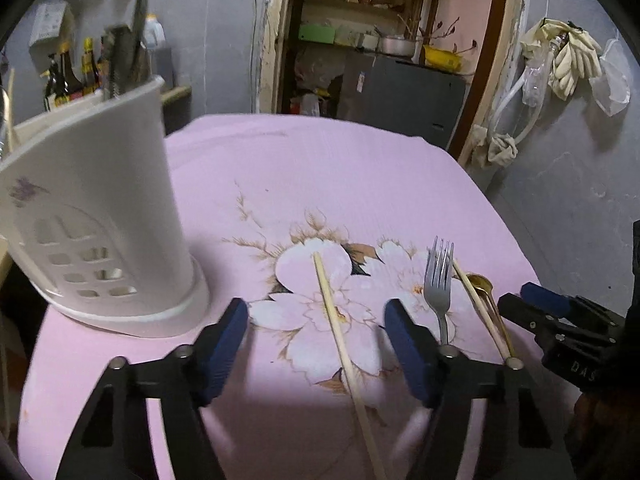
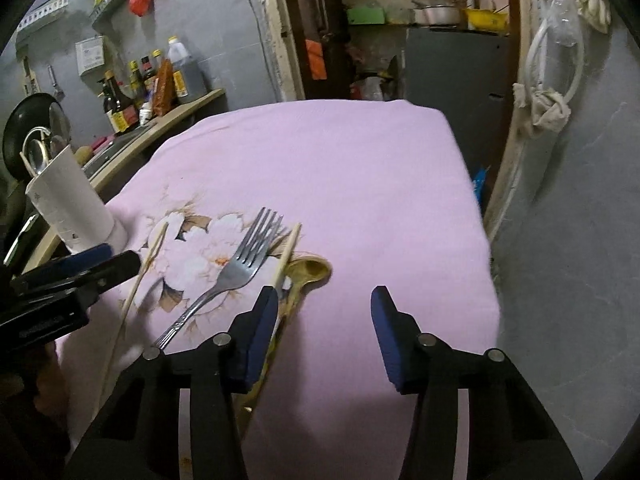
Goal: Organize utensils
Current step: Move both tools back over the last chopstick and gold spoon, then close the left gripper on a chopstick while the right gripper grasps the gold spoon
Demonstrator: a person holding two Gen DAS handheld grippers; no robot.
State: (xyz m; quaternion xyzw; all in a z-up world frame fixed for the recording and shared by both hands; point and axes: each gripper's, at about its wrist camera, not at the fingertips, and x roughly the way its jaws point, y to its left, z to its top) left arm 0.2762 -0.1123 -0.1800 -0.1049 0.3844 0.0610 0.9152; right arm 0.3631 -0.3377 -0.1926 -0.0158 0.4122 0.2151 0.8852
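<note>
Both views are dim and indoor, with a cool, slightly purple cast. The pink cloth (image 1: 320, 168) is brightest at mid-frame and falls into soft shadow near the lower edge. Fisheye distortion bends the doorway (image 2: 288, 32) and walls, and black vignette fills the corners. In the left wrist view the white holder (image 1: 92, 216) is soft, with motion smear along its top.

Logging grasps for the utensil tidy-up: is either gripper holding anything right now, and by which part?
Nothing is held. The left gripper straddles a chopstick without its pads touching; the right gripper is open over bare cloth beside the gold spoon.
</note>
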